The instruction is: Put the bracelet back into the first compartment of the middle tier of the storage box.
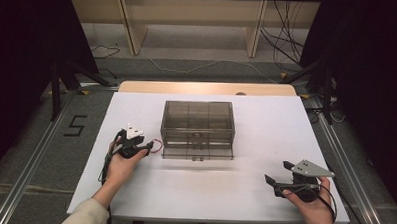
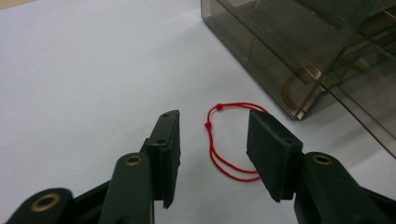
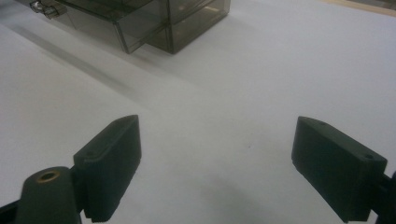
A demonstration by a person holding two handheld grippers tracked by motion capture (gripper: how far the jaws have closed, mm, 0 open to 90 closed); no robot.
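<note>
- At the table's (image 1: 266, 119) left side, left gripper (image 1: 148, 146) sits low with its jaws straddling a red string loop (image 2: 224, 140); jaws parted, pads not yet pressing it.
- String loop lies flat on the table, just beside the near-left corner of the smoky clear drawer box (image 1: 198, 129).
- Centre: box stands upright; one lower drawer (image 3: 126, 25) looks pulled out a little.
- Right: right gripper (image 1: 279, 179) rests near the table's near-right edge, well apart from the box, jaws released wide, nothing between them.
- Progress, judged: early. Loop not yet gripped or lifted; pickup, and likely stowing in the drawer, remain.
</note>
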